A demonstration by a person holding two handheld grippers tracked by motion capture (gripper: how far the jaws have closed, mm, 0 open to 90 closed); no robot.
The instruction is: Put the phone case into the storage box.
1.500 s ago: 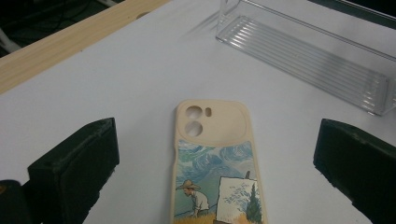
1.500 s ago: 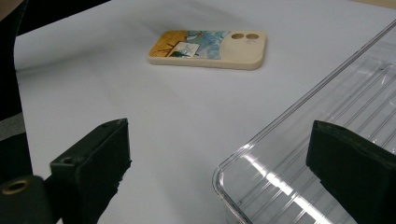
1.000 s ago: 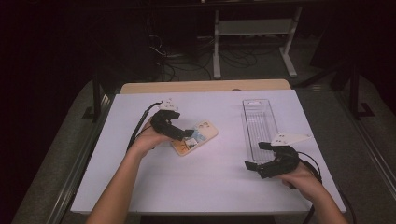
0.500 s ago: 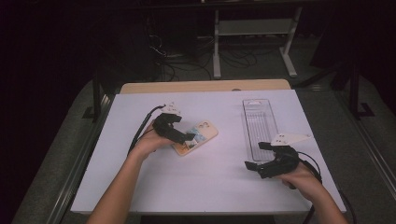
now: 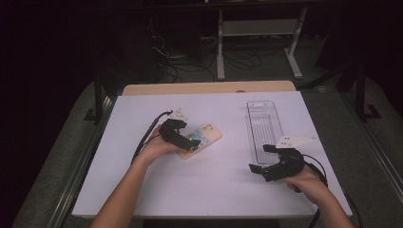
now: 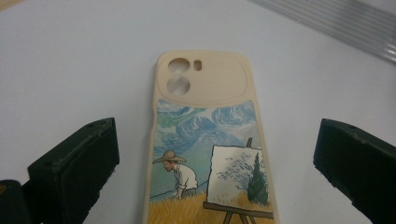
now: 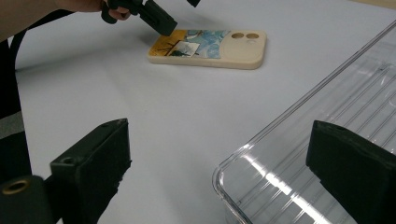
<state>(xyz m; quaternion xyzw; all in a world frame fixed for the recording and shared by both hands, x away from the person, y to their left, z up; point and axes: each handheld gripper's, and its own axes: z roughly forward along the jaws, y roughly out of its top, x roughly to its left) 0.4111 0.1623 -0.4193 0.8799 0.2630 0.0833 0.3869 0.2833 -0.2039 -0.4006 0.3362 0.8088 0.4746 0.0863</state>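
Phone case (image 6: 212,140): cream-coloured, rounded corners, raised camera panel with two round cut-outs and one small slot. Back printed with a painting of a figure in a straw hat at an easel, wheat field below, swirling blue sky above. Lies flat, printed side up, on the white table (image 5: 214,175), left of centre, turned at an angle

- My right gripper (image 7: 219,172) has its jaws spread wide, nothing between them.
- A clear plastic tray (image 7: 327,135) lies near, on the right.
- Far off, the phone case (image 7: 210,48) lies flat, the left gripper (image 7: 154,16) over its left end.
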